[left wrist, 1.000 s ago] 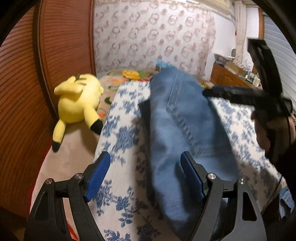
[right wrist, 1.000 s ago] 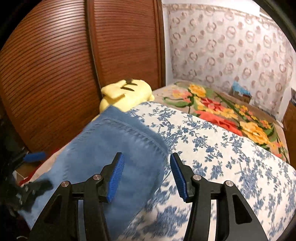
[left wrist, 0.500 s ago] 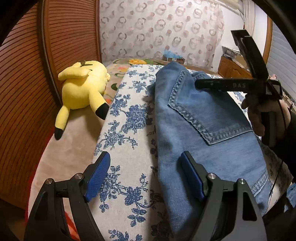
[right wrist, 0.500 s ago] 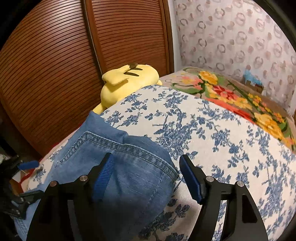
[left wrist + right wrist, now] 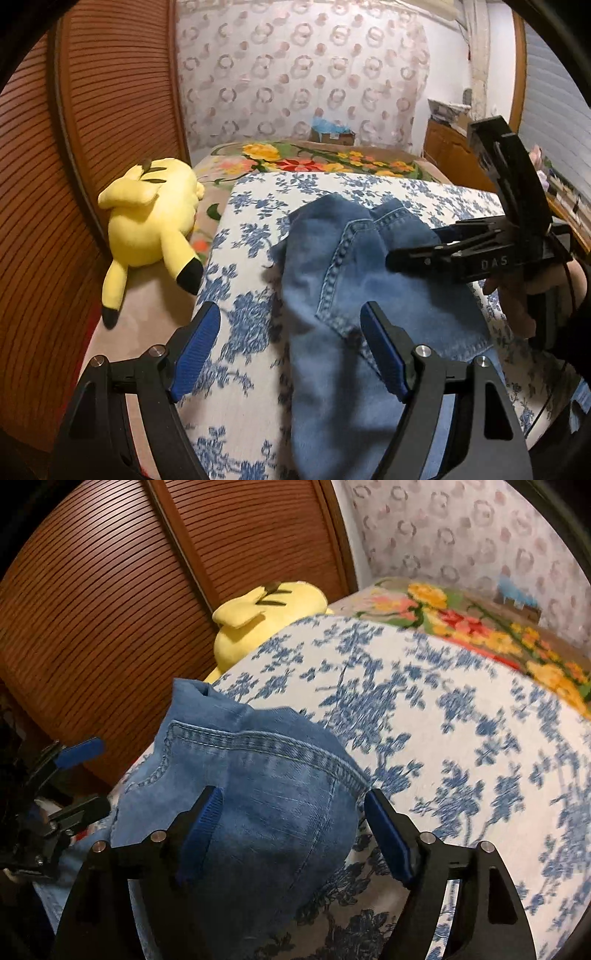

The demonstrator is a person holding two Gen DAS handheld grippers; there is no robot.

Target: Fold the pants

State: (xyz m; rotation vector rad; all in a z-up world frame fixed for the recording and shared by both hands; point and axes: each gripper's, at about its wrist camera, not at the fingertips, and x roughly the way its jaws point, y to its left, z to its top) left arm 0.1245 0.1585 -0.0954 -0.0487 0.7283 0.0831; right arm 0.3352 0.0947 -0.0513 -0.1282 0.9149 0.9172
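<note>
blue jeans (image 5: 354, 295) folded over, lying on floral cloth (image 5: 255, 206) right of yellow plush (image 5: 151, 218). right gripper (image 5: 295, 830) just been opening, jaws apart, denim between but not pinched. left gripper (image 5: 288, 350) wide, empty. fold apparently laid down; next probably regrip near edge for another fold

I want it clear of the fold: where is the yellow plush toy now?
In the left wrist view, the plush toy lies at left, off the blue-flowered cloth, beside the slatted wooden door, apart from the jeans.
</note>
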